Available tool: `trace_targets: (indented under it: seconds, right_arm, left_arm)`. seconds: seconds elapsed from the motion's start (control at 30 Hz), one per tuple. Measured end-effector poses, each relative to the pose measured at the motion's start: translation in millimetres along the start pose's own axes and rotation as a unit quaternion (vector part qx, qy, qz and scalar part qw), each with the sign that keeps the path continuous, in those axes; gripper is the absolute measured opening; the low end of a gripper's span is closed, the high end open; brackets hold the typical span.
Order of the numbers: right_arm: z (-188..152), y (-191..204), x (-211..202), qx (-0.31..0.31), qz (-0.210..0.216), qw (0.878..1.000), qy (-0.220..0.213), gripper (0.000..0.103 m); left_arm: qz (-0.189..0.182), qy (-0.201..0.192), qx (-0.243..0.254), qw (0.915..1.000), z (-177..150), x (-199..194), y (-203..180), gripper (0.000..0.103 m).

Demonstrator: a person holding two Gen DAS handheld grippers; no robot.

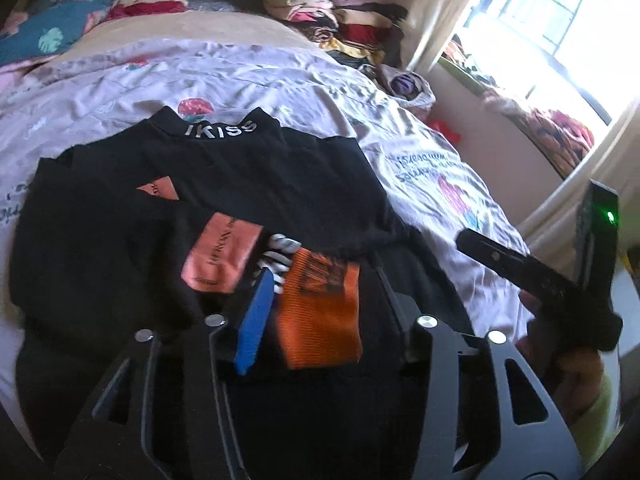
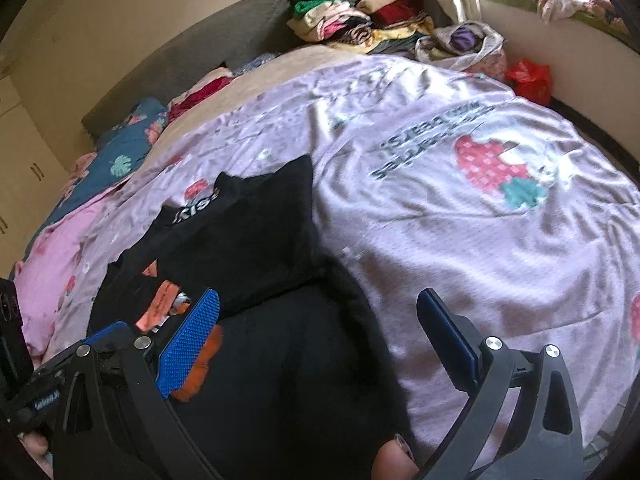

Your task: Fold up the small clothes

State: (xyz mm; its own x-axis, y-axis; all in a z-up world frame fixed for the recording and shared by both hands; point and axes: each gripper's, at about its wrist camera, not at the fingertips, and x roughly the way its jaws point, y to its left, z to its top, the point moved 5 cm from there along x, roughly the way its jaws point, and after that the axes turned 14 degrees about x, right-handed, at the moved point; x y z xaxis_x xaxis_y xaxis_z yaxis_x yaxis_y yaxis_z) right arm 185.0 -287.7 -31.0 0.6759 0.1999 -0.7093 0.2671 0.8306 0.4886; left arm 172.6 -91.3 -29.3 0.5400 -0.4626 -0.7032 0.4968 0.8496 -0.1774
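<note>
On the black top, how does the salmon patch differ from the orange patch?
Colour: the salmon patch is pale, while the orange patch is bright.
Surface: the salmon patch looks smooth with a thin line of text, and the orange patch looks ribbed with dark blocky print.
Place: the salmon patch lies left of the left gripper blue pad, the orange patch right of it.
Both sit on the black top.

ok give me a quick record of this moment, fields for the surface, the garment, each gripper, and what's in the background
surface: bed with a pale pink strawberry-print sheet
garment: black top with orange patches, lying on the sheet, partly folded
left gripper: jaws apart over the garment's near edge, grip unclear
right gripper: open, black fabric between its fingers, not pinched
background: stacked folded clothes at the far end, bright window
</note>
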Motion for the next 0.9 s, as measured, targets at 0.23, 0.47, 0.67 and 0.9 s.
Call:
trace_targets:
  seconds: [0.23, 0.47, 0.67, 0.9]
  right_arm:
    - [-36, 45, 29, -0.041, 0.029, 0.997, 0.063, 0.098]
    - [-61, 88, 72, -0.042, 0.02, 0.995, 0.085, 0.071]
    - [-55, 116, 61, -0.069, 0.069, 0.993, 0.061, 0.009]
    - [9, 176, 11, -0.188, 0.134, 0.973, -0.017, 0.008]
  left_arm:
    - [0.085, -0.027, -0.026, 0.9957, 6, -39, 70, 0.057]
    - [0.222, -0.058, -0.092, 0.9689, 11, -81, 170, 0.072]
    - [0.247, -0.078, -0.166, 0.9516, -9, -105, 232, 0.074]
    - [0.238, -0.09, -0.168, 0.9524, -7, -109, 232, 0.074]
